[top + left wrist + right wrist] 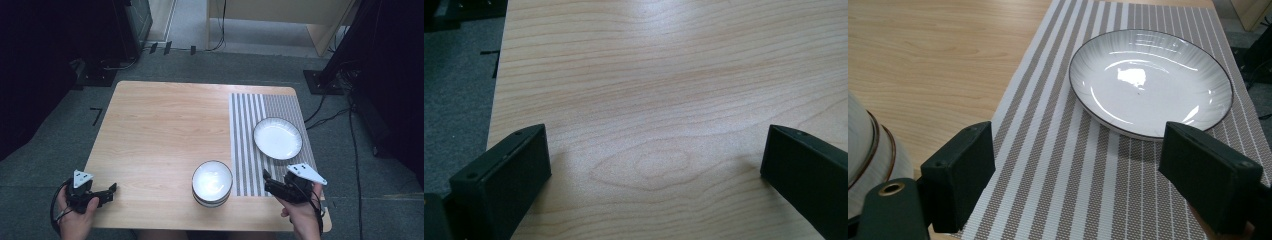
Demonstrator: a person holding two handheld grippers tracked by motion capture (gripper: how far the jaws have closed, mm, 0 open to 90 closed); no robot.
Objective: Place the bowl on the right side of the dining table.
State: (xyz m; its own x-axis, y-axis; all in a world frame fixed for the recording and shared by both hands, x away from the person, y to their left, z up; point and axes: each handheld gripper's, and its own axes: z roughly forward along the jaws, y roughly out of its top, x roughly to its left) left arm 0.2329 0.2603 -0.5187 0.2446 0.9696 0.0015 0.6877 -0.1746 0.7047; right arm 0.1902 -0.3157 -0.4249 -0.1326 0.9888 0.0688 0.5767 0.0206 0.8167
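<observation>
Left gripper (111, 190) sits at the table's (160, 130) near left corner, jaws spread wide over bare wood. Right gripper (268, 179) hovers jaws apart at the striped mat's (245, 145) near edge, white plate (277, 138) just beyond, stacked bowls (212, 183) to its left.

Wooden table (165, 130): striped placemat (245, 150) (right side), stacked bowls (212, 182) beside it.

Plate (277, 138) sits on the striped mat (246, 150); stacked bowls (212, 183) beside it; both grippers low at the table's (160, 130) near edge.
</observation>
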